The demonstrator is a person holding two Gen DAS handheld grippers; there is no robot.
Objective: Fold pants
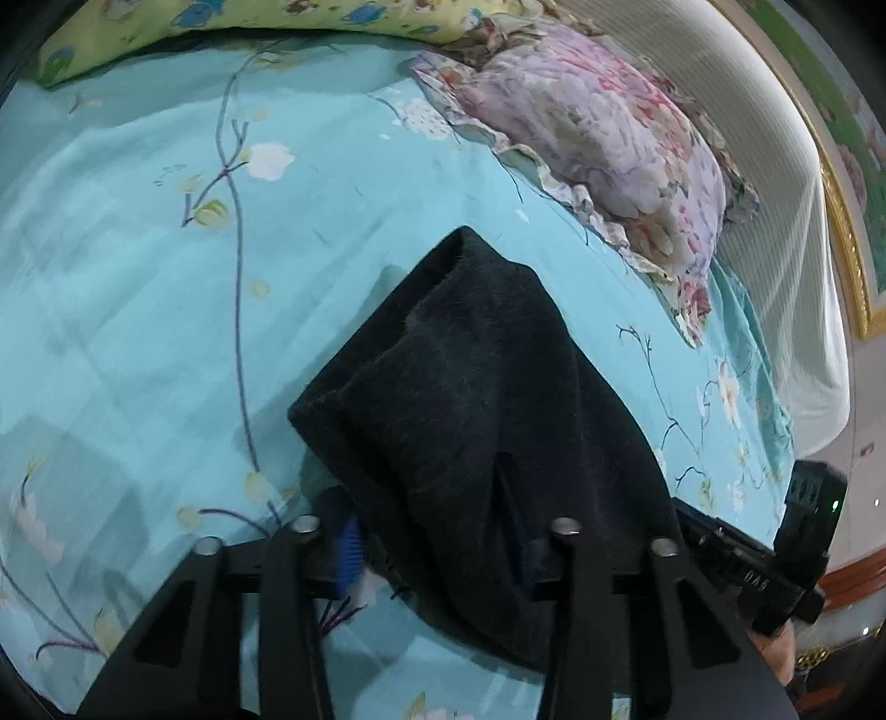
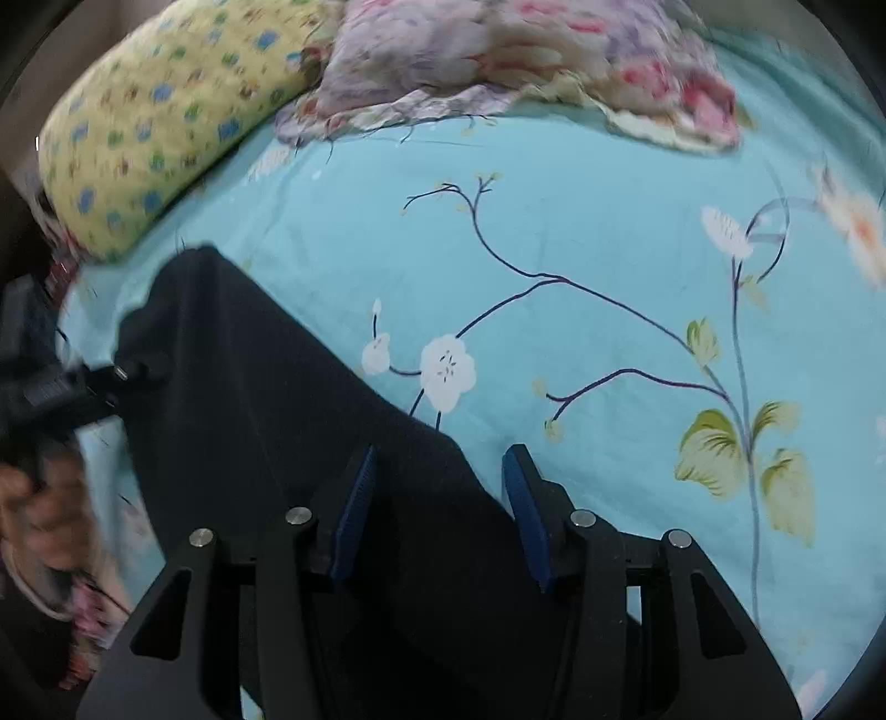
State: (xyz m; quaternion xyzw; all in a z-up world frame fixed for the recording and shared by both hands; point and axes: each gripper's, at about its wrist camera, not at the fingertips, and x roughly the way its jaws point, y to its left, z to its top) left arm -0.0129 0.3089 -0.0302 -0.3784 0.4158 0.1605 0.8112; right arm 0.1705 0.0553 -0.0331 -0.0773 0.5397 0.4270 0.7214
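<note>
The black pants (image 1: pixel 470 387) lie bunched on a turquoise flowered bedsheet (image 1: pixel 138 277). In the left wrist view the cloth drapes over my left gripper (image 1: pixel 437 554), fills the gap between its fingers and hides the right finger. Only the left blue pad (image 1: pixel 349 554) shows, at the cloth's edge. In the right wrist view the pants (image 2: pixel 266 415) run from the left gripper (image 2: pixel 105 382) down to my right gripper (image 2: pixel 440 498). Its blue pads (image 2: pixel 354 515) stand partly apart with the cloth's edge caught between them. The right gripper (image 1: pixel 764 559) also shows at the pants' right end.
A yellow patterned pillow (image 2: pixel 155 127) and a pink floral pillow (image 2: pixel 498 50) lie at the far side of the bed (image 2: pixel 609 249). A white ribbed surface (image 1: pixel 775 194) borders the bed on the right. A person's hand (image 2: pixel 39 498) holds the left gripper.
</note>
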